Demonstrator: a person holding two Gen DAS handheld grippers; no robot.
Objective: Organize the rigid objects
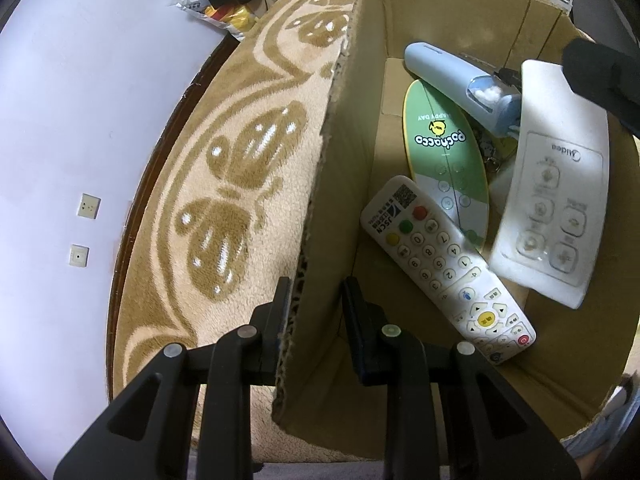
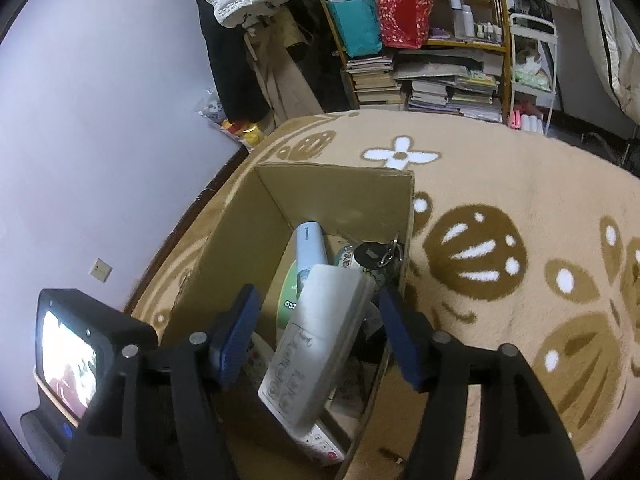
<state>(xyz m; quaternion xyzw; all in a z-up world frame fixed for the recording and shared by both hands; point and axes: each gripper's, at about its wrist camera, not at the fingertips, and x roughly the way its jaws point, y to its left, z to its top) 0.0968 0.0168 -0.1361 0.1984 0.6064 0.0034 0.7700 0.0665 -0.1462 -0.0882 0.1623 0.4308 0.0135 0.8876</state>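
Left wrist view looks down on a cardboard box point(image 1: 348, 168) standing on a beige rug point(image 1: 224, 184) with brown butterfly patterns. The left gripper point(image 1: 316, 300) straddles the box's near wall, one finger outside and one inside; whether it actually pinches the cardboard I cannot tell, since a gap shows on the inner side. Inside the box lie a white JSCN remote control point(image 1: 448, 268) with coloured buttons, a green Pochacco remote point(image 1: 444, 160), a white Midea remote point(image 1: 556, 192) leaning across the others, and a pale blue tube-shaped case point(image 1: 460, 84) propped toward the far corner. A bunch of keys point(image 2: 374, 256) sits at the far side of the box, seen better from the right wrist view.

From the right wrist view, the right gripper point(image 2: 316, 336) hangs over the open box with its blue-padded jaws wide apart, the Midea remote point(image 2: 316, 336) lying between them but touched by neither pad. Beyond the rug stands a shelf point(image 2: 440, 40) stacked with books and bags.
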